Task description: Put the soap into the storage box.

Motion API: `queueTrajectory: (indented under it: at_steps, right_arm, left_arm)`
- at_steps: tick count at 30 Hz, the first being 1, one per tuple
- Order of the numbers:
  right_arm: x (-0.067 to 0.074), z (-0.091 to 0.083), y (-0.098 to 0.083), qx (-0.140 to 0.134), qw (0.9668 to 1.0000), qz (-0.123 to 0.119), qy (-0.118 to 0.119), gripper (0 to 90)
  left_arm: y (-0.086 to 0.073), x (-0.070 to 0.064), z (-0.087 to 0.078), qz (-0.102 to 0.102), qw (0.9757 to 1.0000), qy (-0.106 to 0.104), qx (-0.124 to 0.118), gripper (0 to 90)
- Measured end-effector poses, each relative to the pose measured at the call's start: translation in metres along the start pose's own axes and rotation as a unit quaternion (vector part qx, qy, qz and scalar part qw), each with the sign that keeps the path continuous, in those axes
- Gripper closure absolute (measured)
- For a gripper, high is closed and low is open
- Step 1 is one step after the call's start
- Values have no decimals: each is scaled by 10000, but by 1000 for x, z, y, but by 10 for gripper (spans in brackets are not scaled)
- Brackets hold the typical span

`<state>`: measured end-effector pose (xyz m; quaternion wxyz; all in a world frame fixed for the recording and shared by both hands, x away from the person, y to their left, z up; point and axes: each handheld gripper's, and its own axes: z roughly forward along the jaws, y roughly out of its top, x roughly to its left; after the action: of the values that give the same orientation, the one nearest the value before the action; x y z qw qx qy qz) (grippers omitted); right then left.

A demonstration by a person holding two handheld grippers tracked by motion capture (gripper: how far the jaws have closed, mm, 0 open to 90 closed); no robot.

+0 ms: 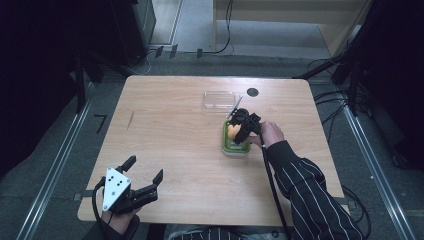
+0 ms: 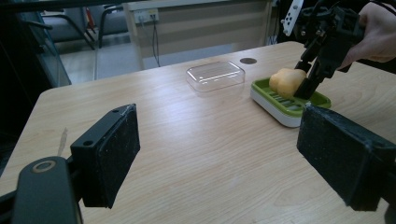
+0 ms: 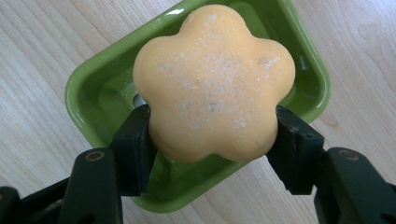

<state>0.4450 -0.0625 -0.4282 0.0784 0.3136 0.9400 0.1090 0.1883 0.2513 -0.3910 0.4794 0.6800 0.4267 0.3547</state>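
Pale wood runs out from my near edge, where my left gripper (image 1: pixel 145 176) hovers with jaws spread wide on nothing, well apart from the work. Farther out, my right gripper (image 3: pixel 212 135) points down, clamped on the flower-shaped orange soap (image 3: pixel 214 84), which sits directly over the green soap dish (image 3: pixel 88 100), so lowering looks like the next move. Beyond lies the clear lid (image 1: pixel 219 99).

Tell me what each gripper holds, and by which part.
The right gripper clamps the flower-shaped orange soap by two opposite sides, over the green dish. The left gripper holds nothing.
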Motion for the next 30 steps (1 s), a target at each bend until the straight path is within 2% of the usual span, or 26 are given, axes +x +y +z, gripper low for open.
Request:
queueTrajectory:
  at_steps: [30]
  right_arm:
    - [3,16,1,24,9998,-156,-136,392]
  left_arm:
    - [0,0,0,4,10000,1,-1,137]
